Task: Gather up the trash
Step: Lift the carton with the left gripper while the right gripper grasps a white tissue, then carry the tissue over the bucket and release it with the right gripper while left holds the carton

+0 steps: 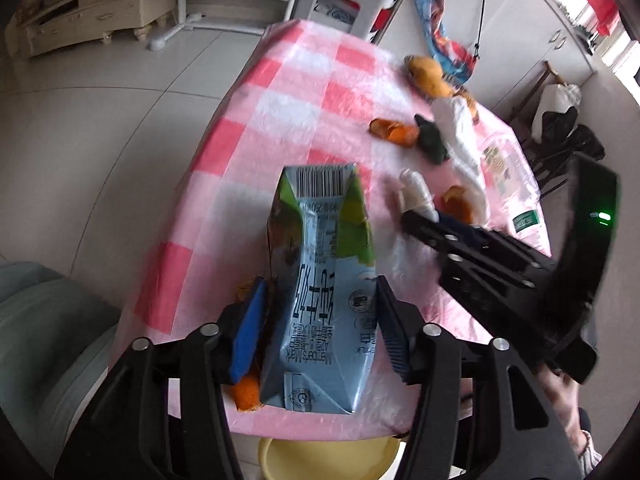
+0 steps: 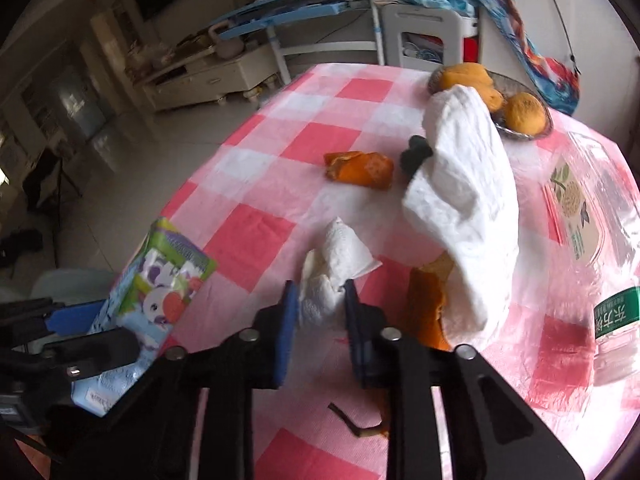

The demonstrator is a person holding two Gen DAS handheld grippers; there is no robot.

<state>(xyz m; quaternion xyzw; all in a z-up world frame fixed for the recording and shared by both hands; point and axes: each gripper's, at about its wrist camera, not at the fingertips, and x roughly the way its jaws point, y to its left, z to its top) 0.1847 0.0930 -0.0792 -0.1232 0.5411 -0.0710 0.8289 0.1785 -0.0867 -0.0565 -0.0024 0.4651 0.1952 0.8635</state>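
Two close wrist views, facing forward along fingers, sharing checked tablecloth point(image 1: 276, 92) point(image 2: 320, 136)

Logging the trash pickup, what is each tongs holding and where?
Left tongs clamp the milk carton across its lower sides. Right tongs pinch the crumpled tissue at its near end.

One milk carton point(image 1: 320, 288), two tissues point(image 2: 336, 272) point(image 2: 468, 216), one plastic bottle point(image 2: 592, 216).

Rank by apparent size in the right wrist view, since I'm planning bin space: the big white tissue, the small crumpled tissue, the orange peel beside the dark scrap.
1. Big white tissue.
2. Small crumpled tissue; nearer the camera, so unsure against the peel.
3. Orange peel.
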